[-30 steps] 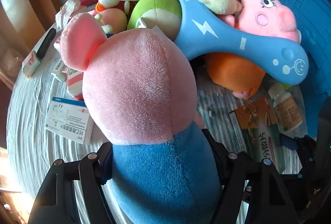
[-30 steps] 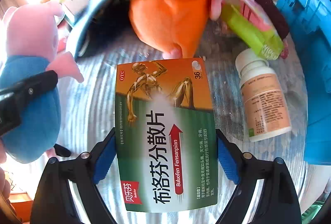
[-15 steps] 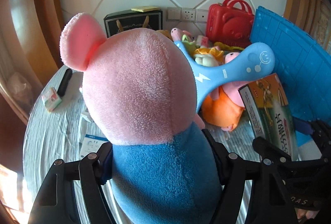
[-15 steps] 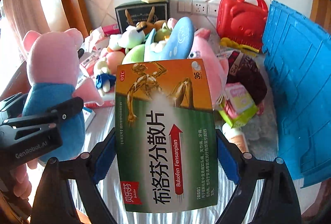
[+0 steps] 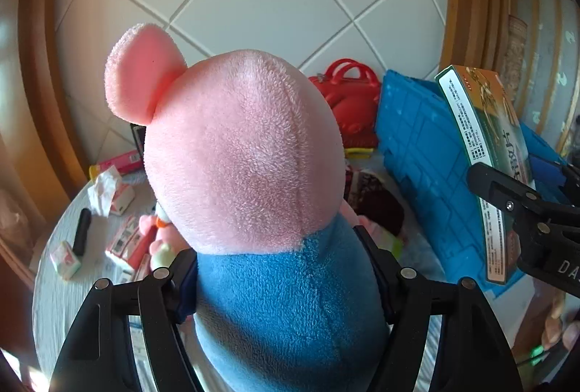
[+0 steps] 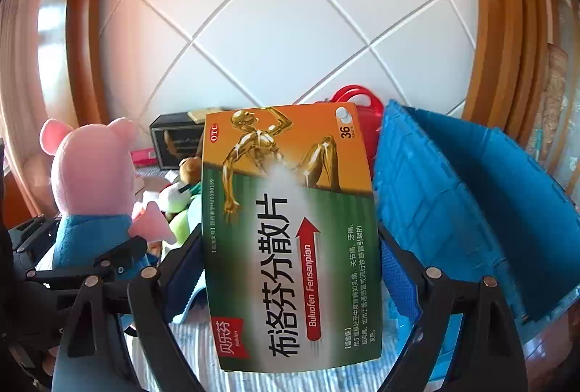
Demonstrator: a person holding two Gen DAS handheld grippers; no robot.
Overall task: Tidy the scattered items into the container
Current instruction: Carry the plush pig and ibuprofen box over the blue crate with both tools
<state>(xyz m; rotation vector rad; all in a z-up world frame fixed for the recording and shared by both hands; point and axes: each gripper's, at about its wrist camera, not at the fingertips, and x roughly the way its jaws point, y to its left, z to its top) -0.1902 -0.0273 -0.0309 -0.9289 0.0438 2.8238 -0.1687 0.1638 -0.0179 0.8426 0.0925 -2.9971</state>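
Note:
My left gripper (image 5: 282, 269) is shut on a plush pig (image 5: 246, 167) with a pink head and blue body, held up above the table. The same plush pig (image 6: 90, 174) shows at the left of the right wrist view. My right gripper (image 6: 290, 254) is shut on an orange and green medicine box (image 6: 290, 232), its pads pressing both long sides. That medicine box (image 5: 485, 153) appears edge-on at the right of the left wrist view. The blue crate (image 6: 471, 211) stands open at the right, below both held items; the blue crate (image 5: 427, 153) lies right of the pig.
A red toy case (image 5: 348, 102) stands at the back by the tiled wall. Small boxes (image 5: 123, 240), a black marker (image 5: 81, 229) and crumpled paper (image 5: 105, 185) litter the round table's left side. A black box (image 6: 177, 142) and more plush toys (image 6: 181, 203) sit behind.
Both grippers have risen well above the table with their loads and tilted up, so the wall now fills the upper views. The pile of toys has dropped low and out of sight.

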